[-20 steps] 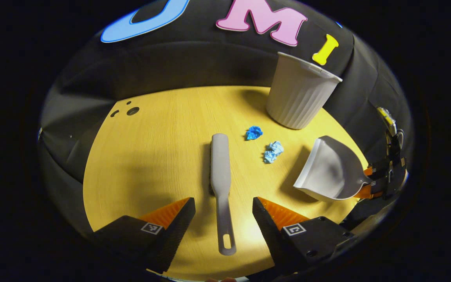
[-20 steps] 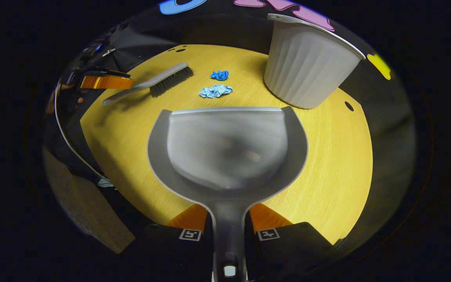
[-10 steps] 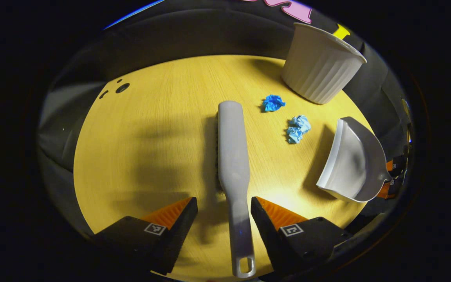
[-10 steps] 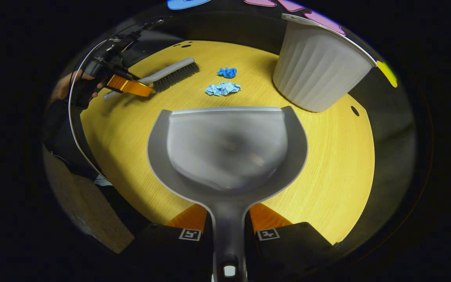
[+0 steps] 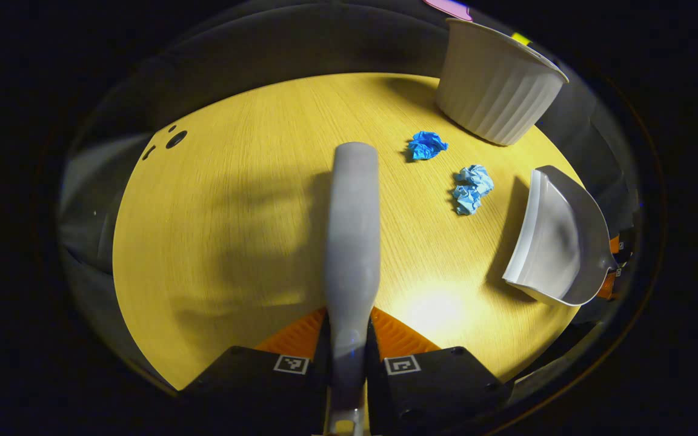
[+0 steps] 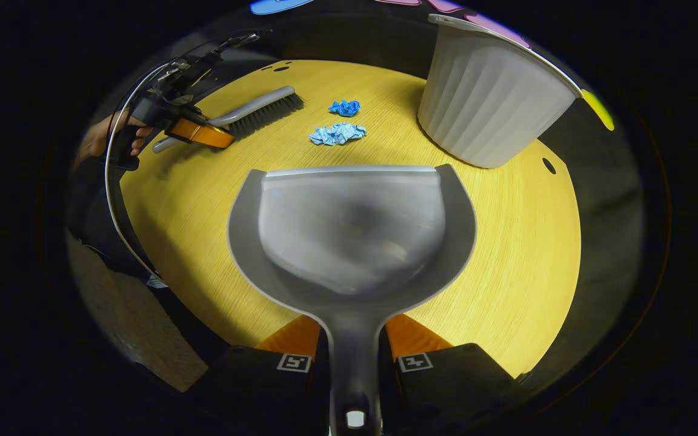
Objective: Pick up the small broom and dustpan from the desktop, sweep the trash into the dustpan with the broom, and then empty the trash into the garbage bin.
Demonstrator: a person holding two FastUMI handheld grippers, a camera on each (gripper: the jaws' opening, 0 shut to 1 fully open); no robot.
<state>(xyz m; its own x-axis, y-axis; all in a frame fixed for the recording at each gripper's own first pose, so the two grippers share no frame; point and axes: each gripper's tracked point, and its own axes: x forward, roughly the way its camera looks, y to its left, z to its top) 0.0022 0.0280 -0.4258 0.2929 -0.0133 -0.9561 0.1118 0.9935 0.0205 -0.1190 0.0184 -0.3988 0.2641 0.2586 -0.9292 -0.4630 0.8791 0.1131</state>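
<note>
Left gripper [image 5: 348, 339] is clamping the grey plastic broom's [image 5: 352, 230] handle, right gripper [image 6: 352, 348] is gripping the grey plastic dustpan [image 6: 352, 230] w/ blue paper scraps [image 6: 338, 133] just beyond, white ribbed bin [image 6: 488, 103] far right.

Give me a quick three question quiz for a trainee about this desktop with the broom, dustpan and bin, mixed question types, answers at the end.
1. True or false: the left gripper is shut on the broom handle.
2. How many crumpled paper scraps lie on the desktop?
3. Multiple choice: the dustpan held by the right gripper is A) full of trash, B) empty, C) inside the bin.

Key: 1 true. 2 two, a dark blue scrap and a light blue scrap. 3 B.
</note>
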